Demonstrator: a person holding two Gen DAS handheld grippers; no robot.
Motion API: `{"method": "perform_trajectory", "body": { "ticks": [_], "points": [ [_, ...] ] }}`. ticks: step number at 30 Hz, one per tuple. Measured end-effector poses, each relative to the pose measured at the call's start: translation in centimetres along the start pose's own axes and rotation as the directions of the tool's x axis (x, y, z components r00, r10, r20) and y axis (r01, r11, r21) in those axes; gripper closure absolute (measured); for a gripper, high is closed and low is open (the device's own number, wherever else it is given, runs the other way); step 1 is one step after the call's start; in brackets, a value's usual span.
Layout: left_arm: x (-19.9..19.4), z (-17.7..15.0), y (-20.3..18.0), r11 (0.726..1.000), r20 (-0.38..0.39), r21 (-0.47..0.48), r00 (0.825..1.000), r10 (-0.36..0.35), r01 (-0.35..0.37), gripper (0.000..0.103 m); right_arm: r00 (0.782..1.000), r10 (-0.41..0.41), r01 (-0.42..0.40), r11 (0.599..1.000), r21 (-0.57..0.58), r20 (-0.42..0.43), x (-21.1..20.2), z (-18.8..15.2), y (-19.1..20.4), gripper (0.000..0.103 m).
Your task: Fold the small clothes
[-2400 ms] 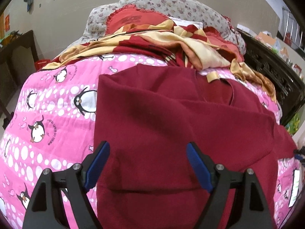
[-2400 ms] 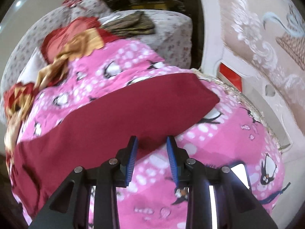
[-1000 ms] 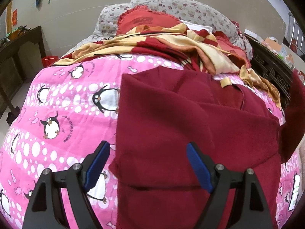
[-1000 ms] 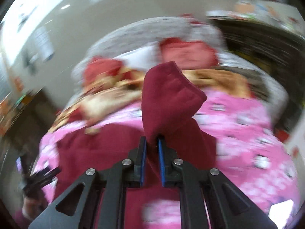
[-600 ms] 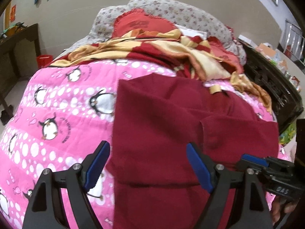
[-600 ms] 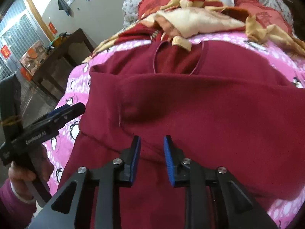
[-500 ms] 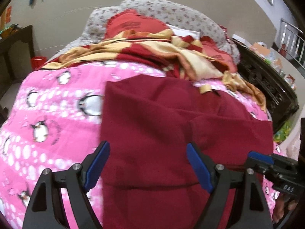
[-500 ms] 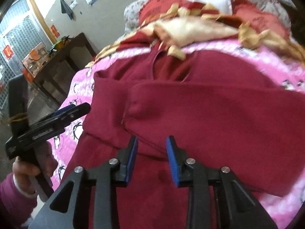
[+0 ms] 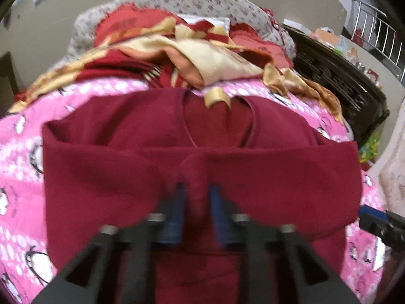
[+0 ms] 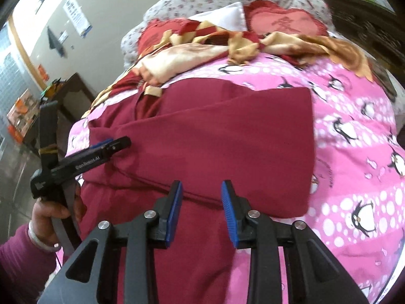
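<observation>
- Pink penguin-print quilt (image 10: 354,131) covers the bed, and a dark red garment (image 10: 227,136) lies spread across the middle of it, reaching the quilt's near edge.
- The left gripper (image 9: 195,195) has its jaws closing, with a bunched ridge of the dark red garment (image 9: 195,177) between its blue pads (image 9: 174,212); the pads press on the cloth, though this view is blurred.
- In the right wrist view the left gripper (image 10: 121,143) lies at the garment's left edge, held by a hand (image 10: 53,210) with a maroon sleeve (image 10: 22,263).
- The right gripper (image 10: 201,200) stands released, its blue pads (image 10: 174,210) apart above the lower hem of a folded-over panel, with nothing clamped between them.
- That panel lies as a broad band across the garment's body, its right end near the quilt's right side.
- The garment's neckline (image 9: 217,121) points toward the head of the bed.
- Just beyond the neckline, a red and gold blanket (image 9: 197,58) lies crumpled, a corner of it touching the collar.
- Behind the blanket sits a floral pillow (image 9: 192,2).
- Dark carved furniture (image 9: 341,86) stands along the right side of the bed.
</observation>
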State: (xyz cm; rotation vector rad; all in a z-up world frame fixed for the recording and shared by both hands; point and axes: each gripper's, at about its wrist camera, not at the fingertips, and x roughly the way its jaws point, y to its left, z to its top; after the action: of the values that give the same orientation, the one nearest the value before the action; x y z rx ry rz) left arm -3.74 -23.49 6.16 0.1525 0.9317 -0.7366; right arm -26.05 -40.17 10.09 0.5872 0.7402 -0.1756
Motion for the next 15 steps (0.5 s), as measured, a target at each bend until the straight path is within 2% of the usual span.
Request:
{"method": "perform_trajectory", "body": {
  "ticks": [1, 4, 5, 7, 9, 12, 15],
  "points": [
    [-0.4, 0.1, 0.1, 1.0, 0.0, -0.009, 1.0, -0.012, 0.012, 0.091, 1.0, 0.002, -0.002, 1.0, 0.012, 0.007, -0.2, 0.1, -0.3, 0.069],
    [-4.2, 0.9, 1.2, 0.992, 0.064, -0.034, 0.991, -0.116, 0.119, 0.092, 0.999, -0.005, 0.004, 1.0, 0.022, 0.043, -1.0, 0.6, -0.5, 0.069],
    [-5.1, 1.1, 1.7, 0.991, 0.081, -0.037, 0.989, -0.127, 0.131, 0.092, 0.998, -0.01, 0.009, 1.0, 0.021, 0.056, -1.3, 0.8, -0.6, 0.069],
    [-7.3, 1.6, 3.1, 0.996, 0.125, -0.02, 0.988, -0.088, 0.091, 0.092, 0.997, -0.018, 0.017, 1.0, 0.022, 0.072, -1.6, 1.3, -0.6, 0.069],
    [-8.5, 1.8, 5.3, 0.999, 0.14, -0.029, 0.99, -0.017, 0.021, 0.092, 0.996, -0.026, 0.025, 0.999, 0.023, 0.082, -1.7, 1.6, -0.8, 0.069],
    [-7.6, 1.2, 8.6, 0.995, 0.096, -0.085, 0.993, 0.066, -0.058, 0.092, 0.996, -0.044, 0.042, 0.999, 0.033, 0.074, -0.9, 2.1, -0.9, 0.069],
    [-5.8, -0.1, 10.4, 0.988, 0.034, -0.148, 0.998, 0.055, -0.049, 0.092, 0.997, -0.071, 0.071, 0.997, 0.017, 0.042, 1.0, 2.6, -0.5, 0.069]
  ]
}}
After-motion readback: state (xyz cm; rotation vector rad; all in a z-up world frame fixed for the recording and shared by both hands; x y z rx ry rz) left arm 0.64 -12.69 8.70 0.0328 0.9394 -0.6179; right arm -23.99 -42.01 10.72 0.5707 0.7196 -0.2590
